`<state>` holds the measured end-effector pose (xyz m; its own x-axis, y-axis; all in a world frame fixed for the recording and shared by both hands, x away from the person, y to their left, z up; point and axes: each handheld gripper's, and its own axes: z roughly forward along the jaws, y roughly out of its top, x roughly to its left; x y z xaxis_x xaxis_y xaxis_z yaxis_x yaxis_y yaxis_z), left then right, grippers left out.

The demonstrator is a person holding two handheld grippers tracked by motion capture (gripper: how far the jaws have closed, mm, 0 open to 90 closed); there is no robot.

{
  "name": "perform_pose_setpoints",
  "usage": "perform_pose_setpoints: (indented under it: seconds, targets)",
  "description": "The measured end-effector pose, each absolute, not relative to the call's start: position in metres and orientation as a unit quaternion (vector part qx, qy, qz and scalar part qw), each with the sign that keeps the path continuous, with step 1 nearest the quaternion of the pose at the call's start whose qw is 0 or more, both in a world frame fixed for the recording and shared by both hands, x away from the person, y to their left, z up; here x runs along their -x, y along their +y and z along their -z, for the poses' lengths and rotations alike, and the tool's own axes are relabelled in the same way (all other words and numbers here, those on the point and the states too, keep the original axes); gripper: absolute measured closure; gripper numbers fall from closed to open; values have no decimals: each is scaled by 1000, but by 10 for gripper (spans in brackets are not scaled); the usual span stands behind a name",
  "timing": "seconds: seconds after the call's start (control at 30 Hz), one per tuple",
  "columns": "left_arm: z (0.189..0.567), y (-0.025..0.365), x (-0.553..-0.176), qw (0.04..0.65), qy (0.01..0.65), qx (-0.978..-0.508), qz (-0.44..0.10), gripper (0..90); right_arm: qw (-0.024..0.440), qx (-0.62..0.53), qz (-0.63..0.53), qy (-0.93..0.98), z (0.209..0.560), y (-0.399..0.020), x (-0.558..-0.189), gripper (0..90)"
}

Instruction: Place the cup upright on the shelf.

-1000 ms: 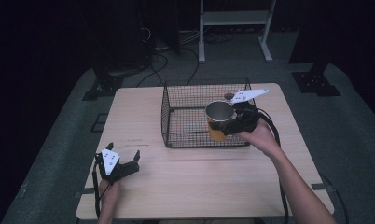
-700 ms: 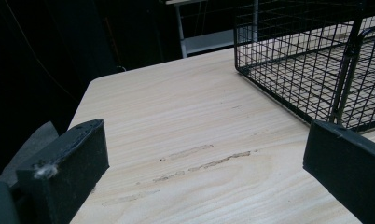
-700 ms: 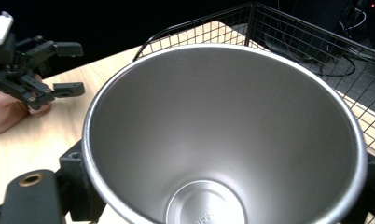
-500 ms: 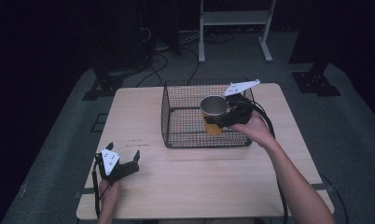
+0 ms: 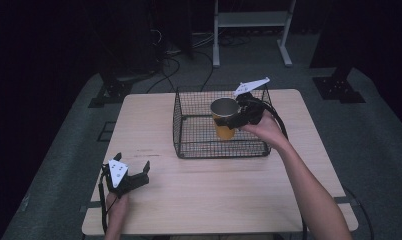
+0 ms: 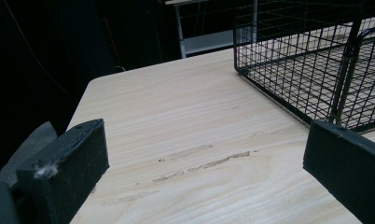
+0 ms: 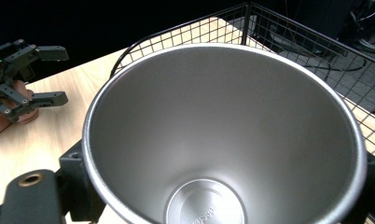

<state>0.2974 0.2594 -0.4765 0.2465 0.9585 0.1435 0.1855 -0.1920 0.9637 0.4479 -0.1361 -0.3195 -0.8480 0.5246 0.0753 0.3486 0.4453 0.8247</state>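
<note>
Cup carried farther over basket, clamped in right gripper; left gripper wide on table.

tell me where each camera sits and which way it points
High view: above the person's side, looking forward and down on the table; both forearms, left claw, right claw holding the cup over the wire basket.
Left gripper view: rides the left claw, looking low across the table between its open jaws.
Right gripper view: rides the right claw, looking down into the cup.
Shared: the basket shows in both gripper views.
</note>
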Motion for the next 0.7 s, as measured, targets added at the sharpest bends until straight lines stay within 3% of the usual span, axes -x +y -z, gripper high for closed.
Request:
perform_pose_setpoints:
  seconds: [0.5,0.7]
  targets:
    - [476,260,-298,458,445,-644,-422,0,66,-253,-457,850,324,-121,-488,126]
    - [476,260,-298,458,445,-643,-422,0,44,-257,-442,858,342,-116,-500,126]
